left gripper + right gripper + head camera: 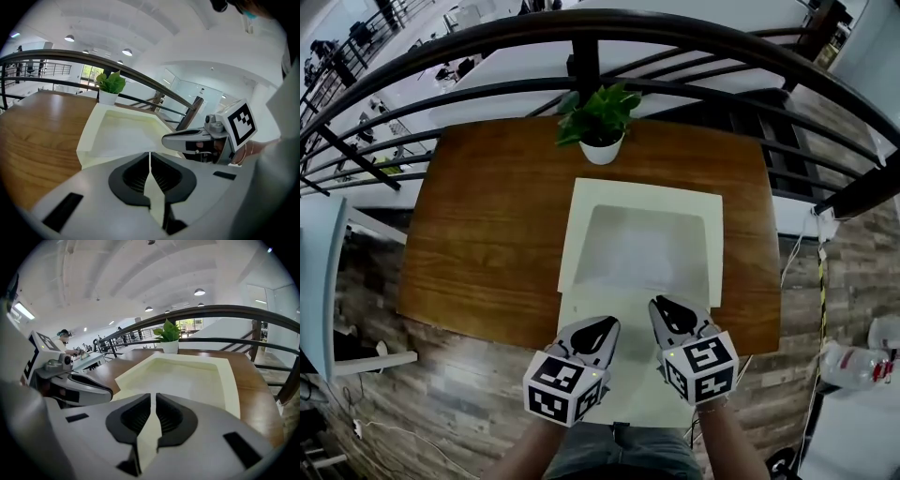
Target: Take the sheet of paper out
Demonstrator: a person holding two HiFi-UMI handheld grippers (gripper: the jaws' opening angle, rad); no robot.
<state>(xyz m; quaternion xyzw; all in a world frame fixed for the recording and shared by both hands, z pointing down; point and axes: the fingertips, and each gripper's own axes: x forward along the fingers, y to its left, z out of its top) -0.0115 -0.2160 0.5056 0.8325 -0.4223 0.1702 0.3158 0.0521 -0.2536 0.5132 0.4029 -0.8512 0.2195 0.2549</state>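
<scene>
A pale cream sheet of paper (630, 375) reaches from the shallow cream tray (581, 234) on the wooden table (487, 234) out past the table's near edge. My left gripper (605, 326) and right gripper (667, 307) sit side by side at its near end. In the left gripper view the left gripper (150, 157) is shut, with the sheet (157, 206) showing edge-on as a thin strip between the pads. The right gripper (153, 399) is likewise shut on the sheet (149, 437). How much of the sheet lies in the tray (232, 380) is hard to tell.
A small potted plant (600, 122) stands at the table's far edge, just behind the tray. A dark curved railing (694, 28) runs beyond the table. The floor at the right holds a cable and a plastic bottle (853, 361).
</scene>
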